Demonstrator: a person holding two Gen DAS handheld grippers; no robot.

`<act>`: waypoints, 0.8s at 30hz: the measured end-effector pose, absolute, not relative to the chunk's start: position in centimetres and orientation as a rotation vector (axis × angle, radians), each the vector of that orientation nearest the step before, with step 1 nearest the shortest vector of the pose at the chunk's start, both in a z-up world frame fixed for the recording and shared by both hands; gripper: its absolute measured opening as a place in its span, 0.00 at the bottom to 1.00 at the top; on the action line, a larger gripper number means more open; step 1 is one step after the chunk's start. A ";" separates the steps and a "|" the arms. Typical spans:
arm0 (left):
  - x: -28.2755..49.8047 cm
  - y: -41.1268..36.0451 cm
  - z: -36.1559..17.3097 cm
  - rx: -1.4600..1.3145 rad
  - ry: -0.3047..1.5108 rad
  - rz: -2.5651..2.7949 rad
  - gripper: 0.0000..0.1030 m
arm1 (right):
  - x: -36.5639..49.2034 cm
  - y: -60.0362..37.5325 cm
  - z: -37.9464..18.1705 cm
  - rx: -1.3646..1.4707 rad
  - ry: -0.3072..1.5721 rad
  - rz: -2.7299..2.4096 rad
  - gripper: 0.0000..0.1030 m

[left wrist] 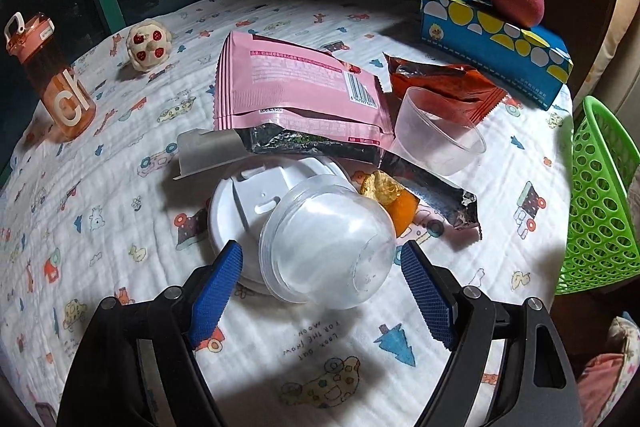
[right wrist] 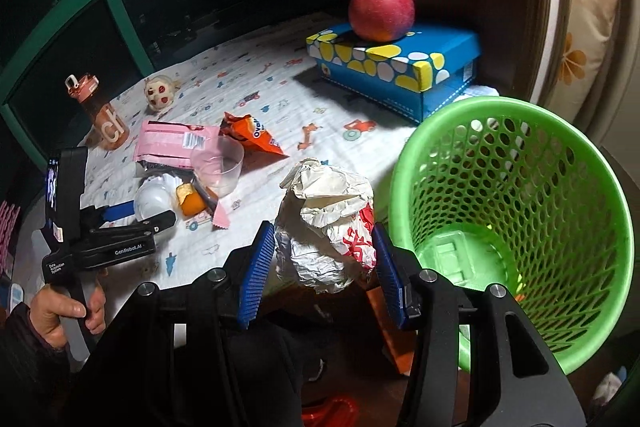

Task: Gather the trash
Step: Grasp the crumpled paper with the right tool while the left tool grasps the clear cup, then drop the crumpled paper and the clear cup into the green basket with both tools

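Observation:
My left gripper (left wrist: 320, 251) stands open around an upturned clear plastic cup (left wrist: 324, 247), with a gap showing on each side of it. The cup lies on a white lid (left wrist: 240, 203). Behind it are a pink packet (left wrist: 296, 87), a second clear cup (left wrist: 436, 139), an orange-red wrapper (left wrist: 444, 87), a silver wrapper (left wrist: 440, 199) and orange peel (left wrist: 400, 215). In the right wrist view my right gripper (right wrist: 322, 231) is shut on a crumpled foil-and-paper wrapper (right wrist: 328, 219), held in the air just left of the green mesh basket (right wrist: 520, 163). The left gripper (right wrist: 140, 215) shows there too, in a person's hand.
A blue tissue box (right wrist: 400, 67) with a red apple (right wrist: 380, 11) on top stands at the back right. An orange water bottle (left wrist: 52, 75) and a small spotted toy (left wrist: 148, 45) sit at the far left. The basket (left wrist: 600, 195) stands off the table's right edge.

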State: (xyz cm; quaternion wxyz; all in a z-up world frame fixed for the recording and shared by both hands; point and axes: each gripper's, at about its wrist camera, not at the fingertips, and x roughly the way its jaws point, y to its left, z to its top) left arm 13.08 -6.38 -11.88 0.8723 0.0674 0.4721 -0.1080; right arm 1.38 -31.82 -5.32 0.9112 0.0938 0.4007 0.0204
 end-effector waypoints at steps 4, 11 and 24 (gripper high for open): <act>13.2 -6.1 -12.0 0.111 0.993 -0.233 0.65 | 1.2 -32.7 -5.4 0.201 0.827 0.017 0.48; 12.4 -5.3 -11.0 0.054 0.981 -0.265 0.60 | 0.7 -33.9 -5.4 0.211 0.820 -0.018 0.48; 9.6 -6.3 -5.2 -0.019 0.935 -0.430 0.60 | -0.3 -38.0 -5.5 0.248 0.811 -0.135 0.49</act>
